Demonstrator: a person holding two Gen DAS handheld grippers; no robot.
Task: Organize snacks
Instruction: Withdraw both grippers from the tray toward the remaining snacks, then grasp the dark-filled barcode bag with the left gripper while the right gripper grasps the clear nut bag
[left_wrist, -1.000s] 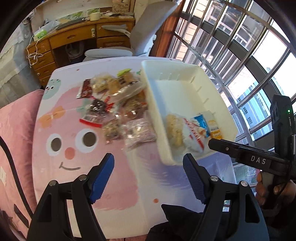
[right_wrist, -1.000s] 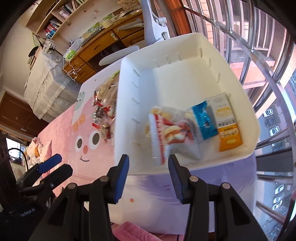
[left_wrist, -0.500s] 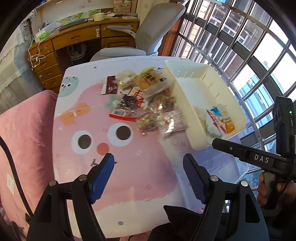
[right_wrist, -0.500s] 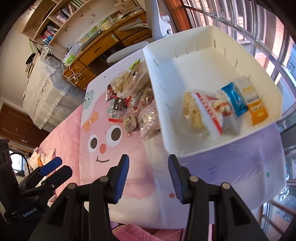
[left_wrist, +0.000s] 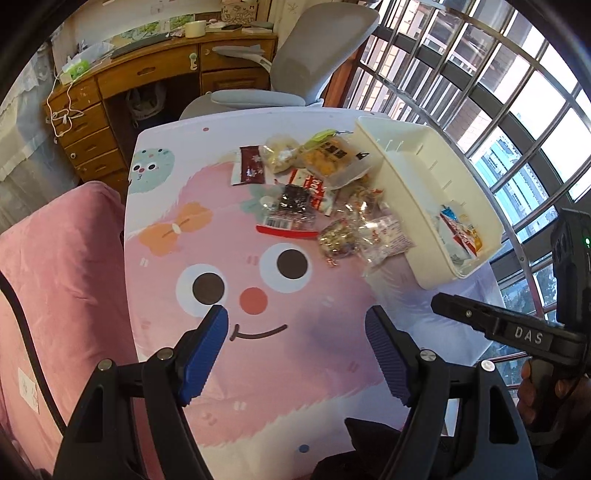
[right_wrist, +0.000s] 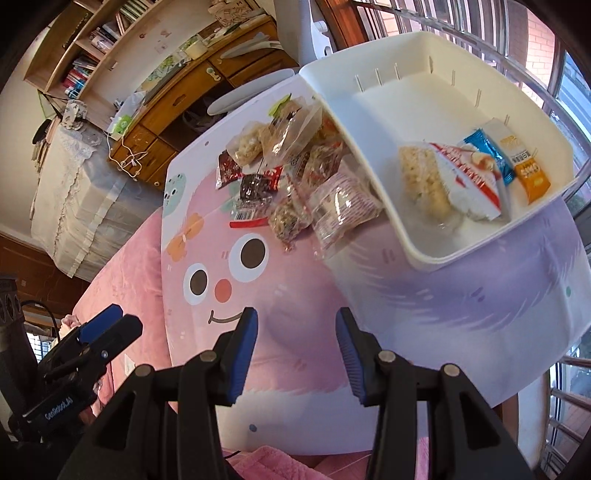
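A heap of wrapped snacks (left_wrist: 317, 195) (right_wrist: 291, 184) lies on the table with the pink cartoon face, just left of a white bin (left_wrist: 402, 206) (right_wrist: 424, 254). Inside the bin's near end lie a rice-crisp pack (right_wrist: 421, 181), a red-and-white pack (right_wrist: 469, 184), a blue bar (right_wrist: 487, 155) and an orange-and-white bar (right_wrist: 524, 162). My left gripper (left_wrist: 297, 350) hangs open and empty over the near part of the table, well short of the heap. The right gripper (right_wrist: 297, 354) is open too, holding nothing, above the table's near edge.
A grey office chair (left_wrist: 295, 74) and a wooden desk (left_wrist: 147, 77) stand behind the table. Barred windows (left_wrist: 498, 92) run along the right. A pink cushioned seat (left_wrist: 62, 277) lies left of the table. A covered bed (right_wrist: 70, 192) sits at far left.
Both grippers have drawn back and left from the bin. The bin and the snacks now look smaller and farther off. More of the cartoon face shows. The jaws kept their width.
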